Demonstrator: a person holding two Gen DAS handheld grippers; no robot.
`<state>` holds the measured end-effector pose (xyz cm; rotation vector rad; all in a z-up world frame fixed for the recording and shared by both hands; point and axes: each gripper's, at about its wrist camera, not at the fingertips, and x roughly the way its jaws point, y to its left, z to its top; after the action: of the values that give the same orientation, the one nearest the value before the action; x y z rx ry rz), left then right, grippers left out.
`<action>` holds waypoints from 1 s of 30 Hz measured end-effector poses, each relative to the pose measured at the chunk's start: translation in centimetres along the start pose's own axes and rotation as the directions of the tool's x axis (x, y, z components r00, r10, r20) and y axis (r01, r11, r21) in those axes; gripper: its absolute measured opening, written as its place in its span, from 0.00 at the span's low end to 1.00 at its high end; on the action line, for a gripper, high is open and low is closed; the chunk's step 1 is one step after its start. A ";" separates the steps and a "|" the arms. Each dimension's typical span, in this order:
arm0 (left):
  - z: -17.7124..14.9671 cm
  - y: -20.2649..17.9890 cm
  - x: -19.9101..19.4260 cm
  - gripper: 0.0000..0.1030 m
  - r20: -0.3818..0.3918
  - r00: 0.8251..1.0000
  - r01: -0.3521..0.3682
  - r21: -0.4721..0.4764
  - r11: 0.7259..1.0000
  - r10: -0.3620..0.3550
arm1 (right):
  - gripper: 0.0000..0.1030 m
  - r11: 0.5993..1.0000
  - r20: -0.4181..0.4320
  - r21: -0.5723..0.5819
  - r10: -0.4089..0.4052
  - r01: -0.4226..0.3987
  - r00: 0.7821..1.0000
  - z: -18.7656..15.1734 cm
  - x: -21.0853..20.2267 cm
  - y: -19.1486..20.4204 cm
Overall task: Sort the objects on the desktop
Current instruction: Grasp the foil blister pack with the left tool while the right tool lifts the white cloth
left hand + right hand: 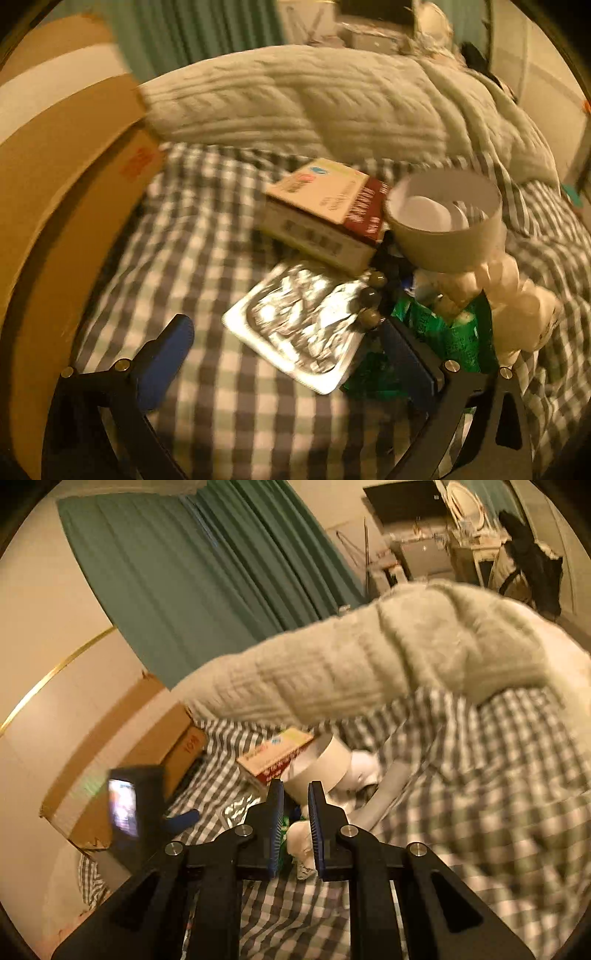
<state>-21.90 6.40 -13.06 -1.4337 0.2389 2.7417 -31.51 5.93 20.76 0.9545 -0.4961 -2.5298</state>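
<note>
Left gripper [284, 354] is spread wide with nothing in it, hovering over the foil tray [295, 325] on the checkered bed [184, 229]. Right gripper [295, 812] is nearly pinched together, a narrow gap left; can't tell if it's grabbing anything. Past them the box [321, 210], white tub [443, 221] and green packets [443, 332] sit piled together just right of the tray, so sorting looks barely started

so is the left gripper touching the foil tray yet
Apart. The left wrist view shows the open left gripper straddling the foil tray, checkered bedding visible between the left finger and the tray.
</note>
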 end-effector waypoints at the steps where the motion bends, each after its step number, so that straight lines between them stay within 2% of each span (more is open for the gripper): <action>1: 0.2 -0.3 0.3 1.00 -0.008 1.000 0.008 0.017 1.000 -0.008 | 0.13 1.000 0.008 0.004 0.002 -0.002 1.000 0.0 -0.4 -0.1; 3: 0.3 -0.5 1.0 1.00 -0.048 0.999 0.003 0.039 0.999 -0.001 | 0.13 1.000 -0.004 0.021 0.011 -0.011 1.000 -0.3 -0.3 -0.5; 7: 0.5 -0.2 1.4 0.98 -0.064 0.998 0.027 0.047 0.999 -0.024 | 0.13 0.998 -0.064 0.061 0.003 0.001 0.998 -1.4 0.9 -1.7; 8: 0.3 -0.2 1.2 0.89 -0.058 0.998 0.037 0.049 0.998 -0.035 | 0.13 0.997 -0.077 0.072 0.005 0.000 0.997 -1.5 1.1 -2.0; 9: 0.2 -0.3 1.0 0.86 -0.049 0.998 0.042 0.058 0.997 -0.040 | 0.13 0.997 -0.085 0.077 0.003 0.003 0.996 -1.6 1.2 -2.0; 11: -0.4 -0.4 0.5 0.70 -0.030 1.000 0.008 0.077 0.997 -0.006 | 0.14 0.997 -0.101 0.082 -0.001 0.009 0.995 -1.8 1.4 -2.3; 13: -0.7 -0.4 0.2 0.70 -0.022 1.000 0.012 0.084 0.996 -0.010 | 0.34 0.997 -0.114 0.080 -0.006 0.016 0.993 -1.9 1.8 -2.3; 14: -0.9 -0.4 0.1 0.70 -0.019 1.000 0.016 0.088 0.996 -0.014 | 0.52 0.996 -0.122 0.082 -0.008 0.018 0.993 -1.9 2.0 -2.3; 15: -1.0 -0.4 -0.1 0.70 -0.015 1.000 0.019 0.088 0.996 -0.017 | 0.59 0.996 -0.130 0.091 -0.004 0.016 0.991 -2.0 2.5 -2.2; 19: -1.4 0.0 -0.8 0.70 0.001 0.999 0.049 0.066 0.997 -0.049 | 0.59 0.996 -0.182 0.084 -0.025 0.041 0.983 -1.9 4.8 -1.9; 20: -1.5 0.1 -1.0 0.70 0.001 0.998 0.060 0.059 0.996 -0.060 | 0.56 0.996 -0.202 0.078 -0.032 0.049 0.979 -1.8 5.7 -1.8; 23: -2.0 0.5 -1.6 0.70 0.005 0.997 0.080 0.041 0.996 -0.080 | 0.13 0.994 -0.268 0.073 -0.057 0.079 0.962 -2.2 8.0 -2.1; 28: -3.7 0.3 -3.7 0.70 -0.043 0.994 0.101 0.069 0.992 -0.098 | 0.12 0.994 -0.239 0.054 -0.081 0.097 0.968 -2.8 6.0 -2.2; 30: -4.7 0.4 -5.0 0.70 -0.039 0.992 0.119 0.065 0.991 -0.117 | 0.12 0.996 -0.208 0.058 -0.056 0.069 0.977 -3.0 4.1 -2.0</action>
<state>-15.28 5.44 -11.57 -1.4320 0.2370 2.5915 -32.82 5.18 15.48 1.2584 -0.4939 -2.4454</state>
